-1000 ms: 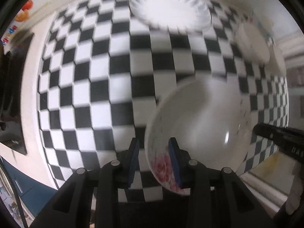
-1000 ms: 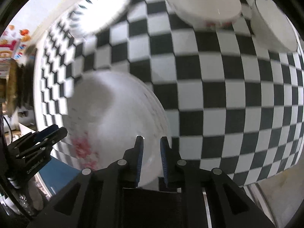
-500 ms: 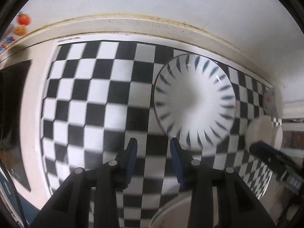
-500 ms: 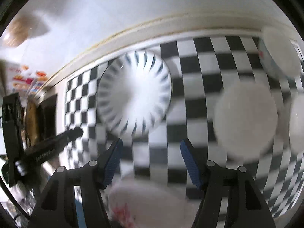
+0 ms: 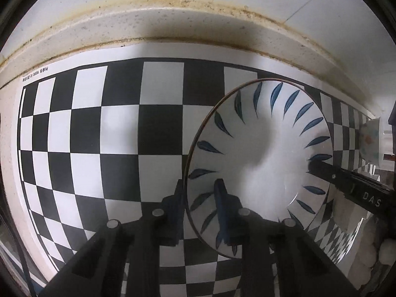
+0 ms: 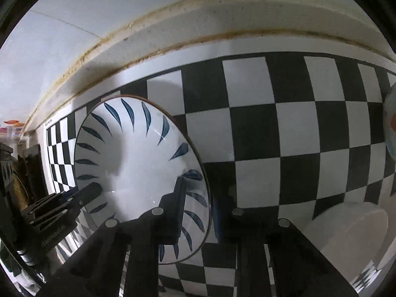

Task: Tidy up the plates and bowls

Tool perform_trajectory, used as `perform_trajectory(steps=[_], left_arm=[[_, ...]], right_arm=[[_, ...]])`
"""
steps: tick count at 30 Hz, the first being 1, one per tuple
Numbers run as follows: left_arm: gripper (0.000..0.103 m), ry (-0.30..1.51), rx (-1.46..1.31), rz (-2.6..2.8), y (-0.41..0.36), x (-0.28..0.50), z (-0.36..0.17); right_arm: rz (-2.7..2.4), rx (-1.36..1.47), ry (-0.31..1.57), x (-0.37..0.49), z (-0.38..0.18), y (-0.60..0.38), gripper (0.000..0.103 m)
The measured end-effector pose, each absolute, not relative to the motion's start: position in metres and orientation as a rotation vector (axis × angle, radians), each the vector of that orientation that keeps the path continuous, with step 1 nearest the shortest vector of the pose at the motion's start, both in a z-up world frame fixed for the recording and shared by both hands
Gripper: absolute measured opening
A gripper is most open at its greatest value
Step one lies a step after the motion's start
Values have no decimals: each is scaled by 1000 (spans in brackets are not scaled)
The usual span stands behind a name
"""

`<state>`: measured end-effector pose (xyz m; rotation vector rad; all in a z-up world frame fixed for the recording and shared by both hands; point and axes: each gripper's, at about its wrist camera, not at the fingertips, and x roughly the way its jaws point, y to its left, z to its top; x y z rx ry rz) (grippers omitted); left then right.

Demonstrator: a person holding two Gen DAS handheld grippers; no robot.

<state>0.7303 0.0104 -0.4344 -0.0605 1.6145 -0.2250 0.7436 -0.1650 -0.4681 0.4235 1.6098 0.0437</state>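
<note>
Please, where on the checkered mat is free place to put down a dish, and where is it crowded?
Free: the checkered mat left of the blue-leaf plate, up to the counter's back ledge, and the squares between the plate and the white bowl. Crowded: the plate's rim, where the left claw and right claw are closing.

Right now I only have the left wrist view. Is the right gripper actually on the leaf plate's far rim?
Observer: Yes, the right gripper straddles the rim of the blue-leaf plate, one finger inside and one outside, jaws closing.
Operator: Anything close on that side?
Observer: A plain white bowl sits just beyond the outer finger, apart from the plate, with checkered mat showing between them.
</note>
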Motion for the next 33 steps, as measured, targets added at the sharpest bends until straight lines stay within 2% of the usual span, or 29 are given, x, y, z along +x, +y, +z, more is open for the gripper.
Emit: perform_trajectory(steps=[16, 33], left_arm=[[20, 1518, -20, -215, 0, 698, -380], [20, 1371, -25, -255, 21, 608, -288]], right_arm=[[114, 363, 1541, 709, -422, -165, 15], [198, 369, 1388, 609, -319, -166, 13]])
